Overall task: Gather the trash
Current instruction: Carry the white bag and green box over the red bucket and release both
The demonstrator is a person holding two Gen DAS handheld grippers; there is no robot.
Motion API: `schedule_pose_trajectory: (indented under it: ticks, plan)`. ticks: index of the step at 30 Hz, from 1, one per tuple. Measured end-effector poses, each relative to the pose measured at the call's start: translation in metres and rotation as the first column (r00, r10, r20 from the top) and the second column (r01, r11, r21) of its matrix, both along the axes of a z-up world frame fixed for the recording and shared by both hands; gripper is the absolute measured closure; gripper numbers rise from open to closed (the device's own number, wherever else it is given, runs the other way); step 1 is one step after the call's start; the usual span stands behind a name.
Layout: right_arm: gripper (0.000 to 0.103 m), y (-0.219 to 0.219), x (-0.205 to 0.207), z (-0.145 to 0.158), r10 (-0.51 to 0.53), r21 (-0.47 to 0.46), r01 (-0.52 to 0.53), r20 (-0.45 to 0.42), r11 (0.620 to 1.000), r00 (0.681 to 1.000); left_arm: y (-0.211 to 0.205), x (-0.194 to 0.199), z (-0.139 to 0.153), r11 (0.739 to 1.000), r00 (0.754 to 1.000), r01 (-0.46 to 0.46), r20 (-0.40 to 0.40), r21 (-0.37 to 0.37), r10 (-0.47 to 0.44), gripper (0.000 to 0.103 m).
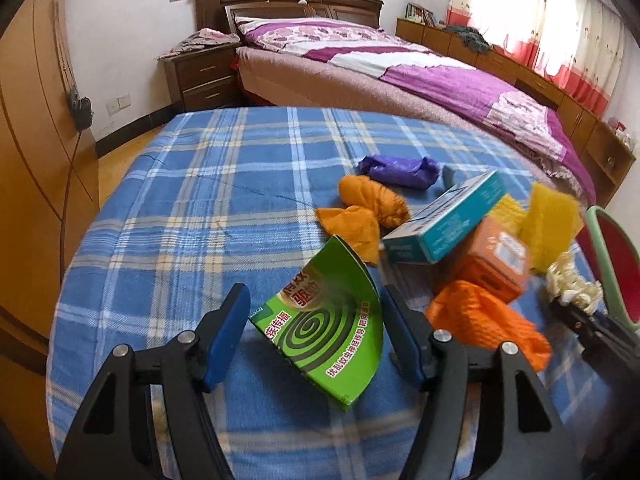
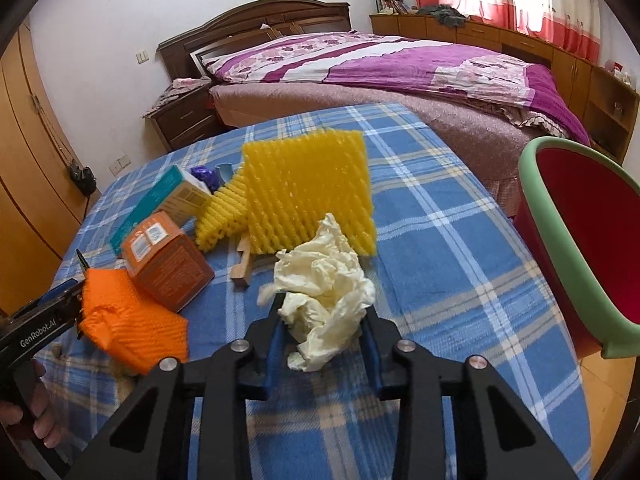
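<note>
My left gripper (image 1: pixel 316 320) is open around a green mosquito-coil box (image 1: pixel 328 324) that stands tilted on the blue plaid table (image 1: pixel 200 200); the box lies between the fingers, contact unclear. My right gripper (image 2: pixel 324 320) is shut on a crumpled cream tissue (image 2: pixel 320 284) just above the cloth. A red bin with a green rim (image 2: pixel 576 240) stands at the table's right edge. Other trash lies on the table: orange foam net (image 2: pixel 132 320), orange box (image 2: pixel 168 260), teal box (image 1: pixel 444 216), yellow foam net (image 2: pixel 308 184), orange cloth (image 1: pixel 360 208), purple bag (image 1: pixel 400 168).
A wooden piece (image 2: pixel 244 264) lies under the yellow net. A bed with a purple quilt (image 1: pixel 400 72) stands behind the table, a nightstand (image 1: pixel 200 76) to its left. A wardrobe (image 1: pixel 36 160) is at the far left. The left gripper shows in the right wrist view (image 2: pixel 60 308).
</note>
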State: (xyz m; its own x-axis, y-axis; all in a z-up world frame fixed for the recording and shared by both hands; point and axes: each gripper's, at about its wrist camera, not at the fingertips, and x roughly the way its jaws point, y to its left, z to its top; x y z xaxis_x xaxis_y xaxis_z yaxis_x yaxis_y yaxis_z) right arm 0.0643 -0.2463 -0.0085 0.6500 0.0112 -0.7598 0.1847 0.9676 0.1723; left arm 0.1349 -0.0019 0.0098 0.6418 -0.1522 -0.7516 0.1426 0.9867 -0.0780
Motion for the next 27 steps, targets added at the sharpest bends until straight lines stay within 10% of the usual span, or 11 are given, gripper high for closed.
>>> schedule_pose_trajectory:
  ticks: [27]
  plan:
    - [0.067, -0.053, -0.080, 0.078, -0.144, -0.061, 0.158, 0.191, 0.986, 0.971, -0.071, -0.059, 0.071, 0.986, 0.984, 0.155, 0.098, -0.066, -0.148, 0.036]
